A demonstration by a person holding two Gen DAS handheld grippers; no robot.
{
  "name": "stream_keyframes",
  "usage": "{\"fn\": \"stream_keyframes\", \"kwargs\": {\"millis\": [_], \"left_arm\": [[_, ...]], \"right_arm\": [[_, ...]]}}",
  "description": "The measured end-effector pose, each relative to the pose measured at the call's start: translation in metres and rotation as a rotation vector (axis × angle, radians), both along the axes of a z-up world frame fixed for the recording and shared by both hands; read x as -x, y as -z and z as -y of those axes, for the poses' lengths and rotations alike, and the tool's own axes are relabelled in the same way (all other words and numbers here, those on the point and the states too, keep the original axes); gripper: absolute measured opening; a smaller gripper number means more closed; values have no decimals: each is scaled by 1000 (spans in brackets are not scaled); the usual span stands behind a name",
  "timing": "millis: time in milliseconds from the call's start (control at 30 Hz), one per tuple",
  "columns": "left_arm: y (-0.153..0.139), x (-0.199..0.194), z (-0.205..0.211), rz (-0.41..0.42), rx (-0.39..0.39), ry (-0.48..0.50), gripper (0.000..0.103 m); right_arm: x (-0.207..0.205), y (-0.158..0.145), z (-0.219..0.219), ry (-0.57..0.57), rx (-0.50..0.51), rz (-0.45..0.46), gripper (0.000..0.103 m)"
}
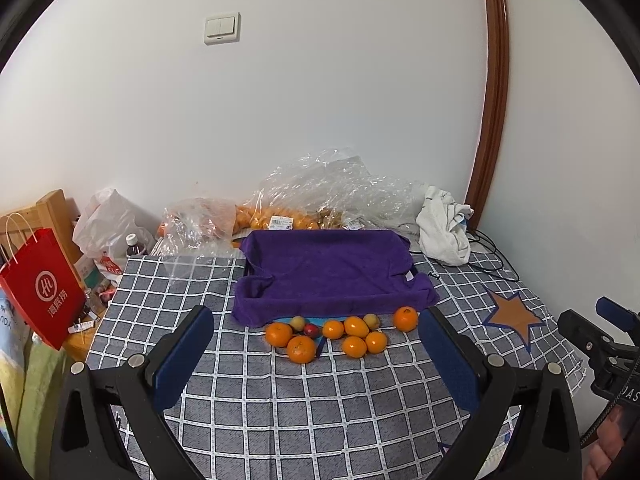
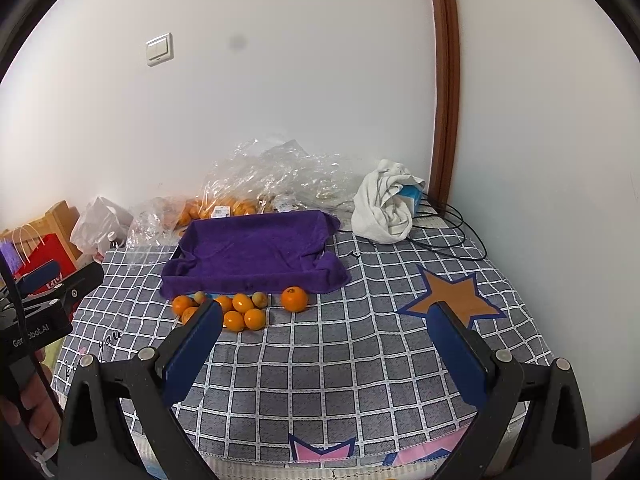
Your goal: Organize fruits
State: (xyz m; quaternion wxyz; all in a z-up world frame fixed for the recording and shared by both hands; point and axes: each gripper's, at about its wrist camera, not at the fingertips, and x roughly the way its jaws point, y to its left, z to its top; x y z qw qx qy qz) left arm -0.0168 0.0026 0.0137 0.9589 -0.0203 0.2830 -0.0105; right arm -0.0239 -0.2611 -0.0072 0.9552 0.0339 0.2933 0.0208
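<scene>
Several oranges (image 1: 301, 349) lie in a cluster on the checked cloth, just in front of a tray lined with a purple towel (image 1: 332, 268). Two small yellowish fruits (image 1: 297, 323) and one small red fruit (image 1: 311, 330) lie among them. One orange (image 1: 405, 319) sits apart at the right. The cluster also shows in the right wrist view (image 2: 244, 312), with the lone orange (image 2: 294, 298) and the purple tray (image 2: 256, 252). My left gripper (image 1: 316, 344) is open and empty, short of the fruit. My right gripper (image 2: 326, 332) is open and empty, to the right of the cluster.
Clear plastic bags (image 1: 304, 196) with more oranges lie behind the tray by the wall. A crumpled white cloth (image 1: 444, 228) and black cables (image 2: 452, 232) lie at the back right. A red paper bag (image 1: 44, 284) stands off the left edge. A star patch (image 2: 452, 300) marks the cloth.
</scene>
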Motion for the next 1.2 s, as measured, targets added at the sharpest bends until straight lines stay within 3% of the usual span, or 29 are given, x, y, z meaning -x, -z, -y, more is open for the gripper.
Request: {"fn": "stream_keyframes", "kwargs": {"millis": [633,1200], "left_arm": [[-2,4,-15,2,9,-29,103],[-3,5,-13,-11,1,-29,103]], "right_arm": [[-1,4,-18,-31,46,-1,100],[3,3,-9,-15,24,-7,100]]}}
